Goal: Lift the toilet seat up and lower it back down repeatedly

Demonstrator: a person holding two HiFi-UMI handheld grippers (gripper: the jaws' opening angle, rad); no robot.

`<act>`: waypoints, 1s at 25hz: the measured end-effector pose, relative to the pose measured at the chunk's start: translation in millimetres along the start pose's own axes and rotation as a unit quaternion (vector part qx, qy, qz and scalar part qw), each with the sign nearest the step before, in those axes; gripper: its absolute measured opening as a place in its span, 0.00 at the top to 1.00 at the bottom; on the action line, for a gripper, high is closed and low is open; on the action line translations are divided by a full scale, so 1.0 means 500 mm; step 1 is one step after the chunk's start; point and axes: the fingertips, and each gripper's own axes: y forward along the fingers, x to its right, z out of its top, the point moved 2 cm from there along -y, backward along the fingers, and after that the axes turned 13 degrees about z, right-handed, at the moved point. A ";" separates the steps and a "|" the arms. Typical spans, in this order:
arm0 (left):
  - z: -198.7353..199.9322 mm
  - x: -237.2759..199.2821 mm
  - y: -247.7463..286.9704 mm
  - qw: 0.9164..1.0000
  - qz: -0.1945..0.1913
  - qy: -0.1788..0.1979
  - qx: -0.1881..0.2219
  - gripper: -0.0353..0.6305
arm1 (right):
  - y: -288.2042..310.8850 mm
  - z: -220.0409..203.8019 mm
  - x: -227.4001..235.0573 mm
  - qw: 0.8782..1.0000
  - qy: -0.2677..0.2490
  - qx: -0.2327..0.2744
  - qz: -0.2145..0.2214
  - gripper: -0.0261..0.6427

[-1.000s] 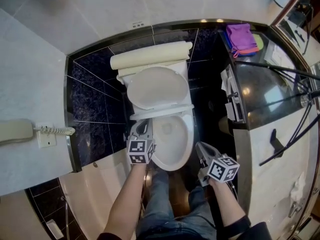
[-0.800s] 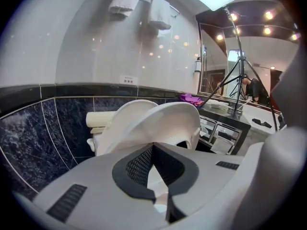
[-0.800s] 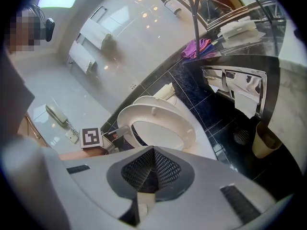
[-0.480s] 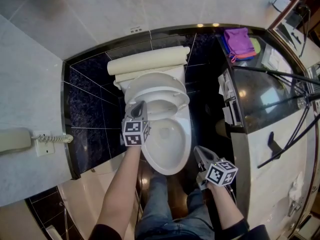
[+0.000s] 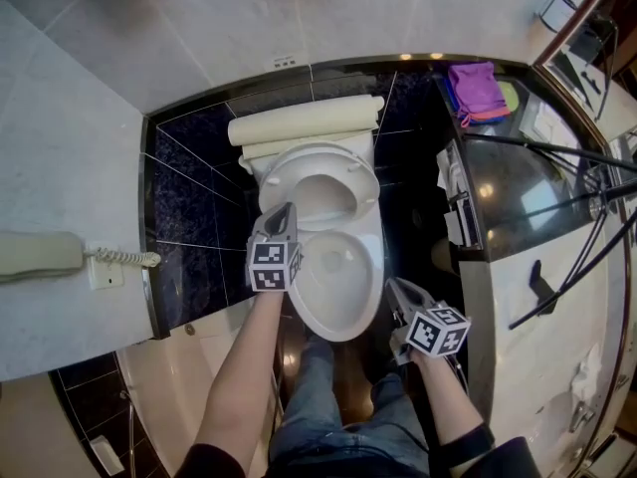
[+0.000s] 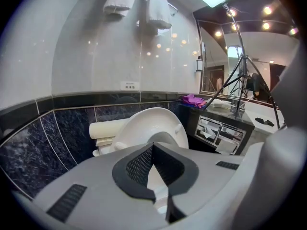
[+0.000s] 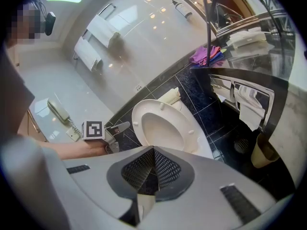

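Note:
The white toilet seat (image 5: 318,157) stands raised, tilted back toward the cream tank (image 5: 304,122), with the open bowl (image 5: 373,267) below it. My left gripper (image 5: 282,210) is at the seat's left edge, jaws shut with nothing between them; whether its tip touches the seat I cannot tell. In the left gripper view the seat's underside (image 6: 144,123) rises just beyond the left gripper (image 6: 152,146). My right gripper (image 5: 398,289) hangs shut and empty to the right of the bowl's front. The right gripper view shows the right gripper (image 7: 153,150), the seat (image 7: 187,123) and the left gripper (image 7: 122,125) beside it.
A dark counter (image 5: 518,167) stands at the right with a purple cloth (image 5: 480,80) and tripod legs (image 5: 557,142) over it. A wall phone (image 5: 40,255) hangs at the left. The person's jeans-clad legs (image 5: 338,406) stand before the bowl. A bin (image 7: 264,152) sits on the floor at the right.
The seat has swung up from low over the bowl to leaning back near the tank. My left gripper rose and moved back with it. The right gripper has stayed in place.

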 end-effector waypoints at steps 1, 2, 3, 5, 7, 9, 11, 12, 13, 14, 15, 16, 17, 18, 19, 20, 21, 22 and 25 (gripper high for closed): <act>0.006 0.000 -0.023 1.000 0.003 0.000 -0.001 0.95 | -0.003 0.009 -0.009 1.000 -0.009 -0.001 0.004 0.94; 0.012 0.000 -0.050 1.000 0.007 0.000 -0.001 0.95 | -0.006 0.018 -0.019 1.000 -0.017 -0.003 0.008 0.94; 0.019 0.001 -0.081 1.000 0.011 -0.001 -0.001 0.95 | -0.012 0.027 -0.031 1.000 -0.026 -0.004 0.012 0.94; 0.032 0.005 -0.147 1.000 0.017 -0.002 0.001 0.95 | -0.032 0.044 -0.054 0.999 -0.047 -0.011 0.016 0.94; 0.043 0.012 -0.210 1.000 0.023 -0.004 0.005 0.95 | -0.054 0.063 -0.075 0.997 -0.071 -0.016 0.019 0.94; 0.057 0.016 -0.268 0.999 0.031 -0.007 0.011 0.95 | -0.071 0.086 -0.095 0.995 -0.092 -0.017 0.026 0.94; 0.070 0.017 -0.326 0.999 0.040 -0.008 0.015 0.95 | -0.088 0.107 -0.117 0.993 -0.110 -0.016 0.034 0.94; 0.074 0.019 -0.358 0.999 0.044 -0.009 0.015 0.95 | -0.100 0.113 -0.127 0.992 -0.118 -0.017 0.036 0.94; 0.075 0.022 -0.391 0.999 0.047 -0.009 0.013 0.95 | -0.115 0.117 -0.135 0.991 -0.127 -0.020 0.036 0.94; 0.075 0.026 -0.424 0.999 0.049 -0.010 0.012 0.95 | -0.129 0.120 -0.143 0.990 -0.136 -0.023 0.034 0.94; 0.076 0.028 -0.455 0.999 0.051 -0.011 0.012 0.95 | -0.143 0.124 -0.150 0.988 -0.146 -0.026 0.033 0.94; 0.080 0.029 -0.484 0.998 0.055 -0.012 0.015 0.95 | -0.155 0.132 -0.156 0.987 -0.157 -0.028 0.032 0.94; 0.087 0.029 -0.510 0.998 0.059 -0.014 0.019 0.95 | -0.165 0.143 -0.161 0.985 -0.169 -0.031 0.031 0.94; 0.094 0.029 -0.533 0.998 0.064 -0.016 0.025 0.95 | -0.174 0.154 -0.167 0.982 -0.182 -0.032 0.031 0.94; 0.100 0.029 -0.556 0.997 0.068 -0.017 0.030 0.95 | -0.184 0.165 -0.173 0.980 -0.194 -0.033 0.030 0.94; 0.104 0.029 -0.577 0.997 0.071 -0.017 0.035 0.95 | -0.195 0.173 -0.180 0.978 -0.204 -0.032 0.029 0.94; 0.107 0.029 -0.597 0.996 0.074 -0.016 0.039 0.95 | -0.206 0.178 -0.188 0.977 -0.211 -0.030 0.028 0.94; 0.107 0.028 -0.616 0.996 0.076 -0.018 0.042 0.95 | -0.217 0.182 -0.196 0.975 -0.217 -0.028 0.027 0.94; 0.099 0.028 -0.670 0.995 0.086 -0.035 0.047 0.95 | -0.250 0.183 -0.221 0.971 -0.238 -0.028 0.026 0.94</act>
